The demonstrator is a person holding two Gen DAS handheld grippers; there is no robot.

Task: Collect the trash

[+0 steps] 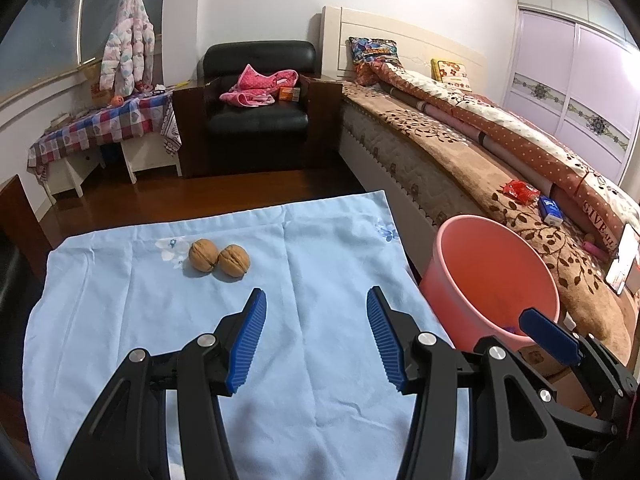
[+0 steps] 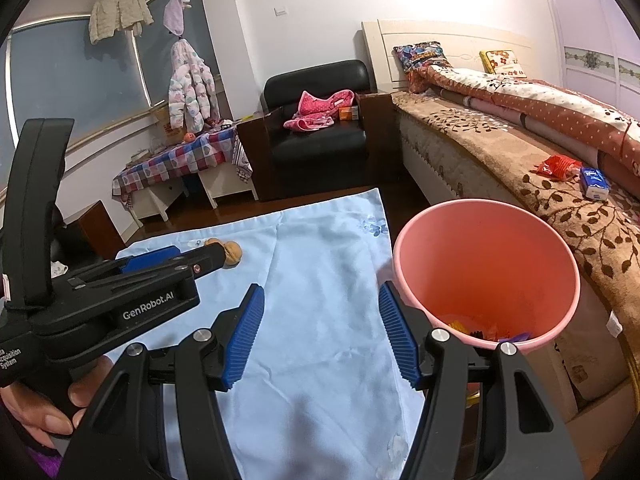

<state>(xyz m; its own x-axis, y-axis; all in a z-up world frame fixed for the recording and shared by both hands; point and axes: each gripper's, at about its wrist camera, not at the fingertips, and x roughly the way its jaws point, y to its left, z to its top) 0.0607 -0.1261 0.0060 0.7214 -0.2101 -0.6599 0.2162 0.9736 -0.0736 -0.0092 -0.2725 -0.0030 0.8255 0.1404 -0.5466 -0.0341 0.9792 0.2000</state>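
Two walnuts [image 1: 219, 260] lie side by side on the light blue cloth [image 1: 200, 320], ahead and left of my left gripper [image 1: 316, 300], which is open and empty above the cloth. A pink bucket [image 2: 486, 264] stands at the cloth's right edge; colourful wrappers [image 2: 488, 330] lie at its bottom. My right gripper [image 2: 320, 298] is open and empty, its right finger close to the bucket's rim. In the right wrist view one walnut [image 2: 233, 255] shows behind the left gripper's body; the other is mostly hidden. The bucket also shows in the left wrist view [image 1: 488, 280].
A bed [image 1: 480, 152] runs along the right, with a red wrapper [image 1: 520, 192] and a blue tissue pack [image 1: 551, 210] on its brown blanket. A black armchair [image 1: 258, 108] with pink clothes and a checked-cloth table [image 1: 108, 120] stand at the far wall. Dark wood floor surrounds the cloth.
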